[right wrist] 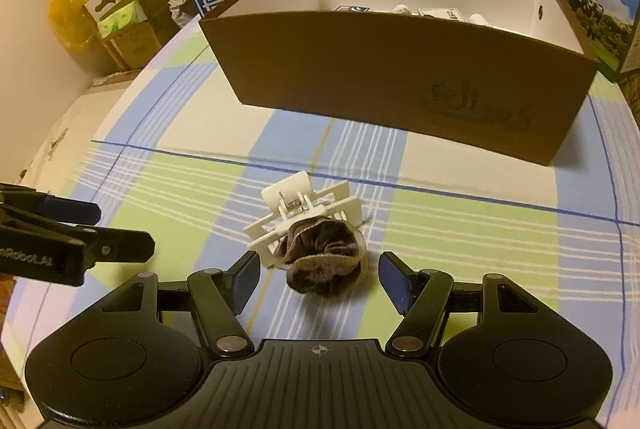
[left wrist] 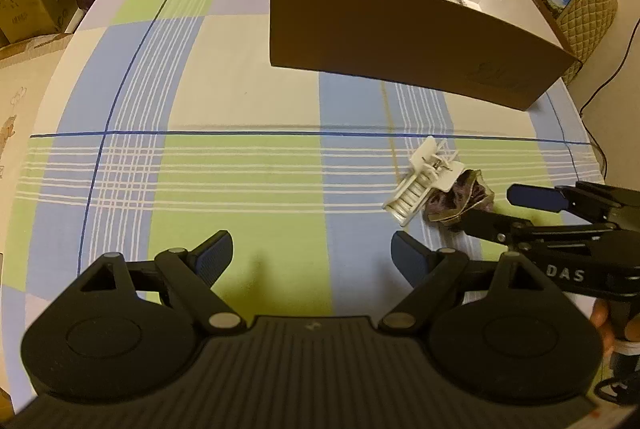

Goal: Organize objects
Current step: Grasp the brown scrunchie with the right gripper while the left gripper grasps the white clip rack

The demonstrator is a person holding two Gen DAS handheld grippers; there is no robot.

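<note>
In front of the open brown cardboard box (right wrist: 400, 77), the dark crumpled fabric scrunchie (right wrist: 326, 261) touches a white plastic claw clip (right wrist: 296, 213) on the surface, the right gripper (right wrist: 318, 281) wide-jawed to straddle it, the left gripper (left wrist: 312, 257) empty, wide.

Left claw (left wrist: 312, 255): fingers spread wide, holding nothing, low over the worktop (left wrist: 240, 101); right claw (right wrist: 318, 279): fingers likewise spread, empty, just beside the left.
</note>
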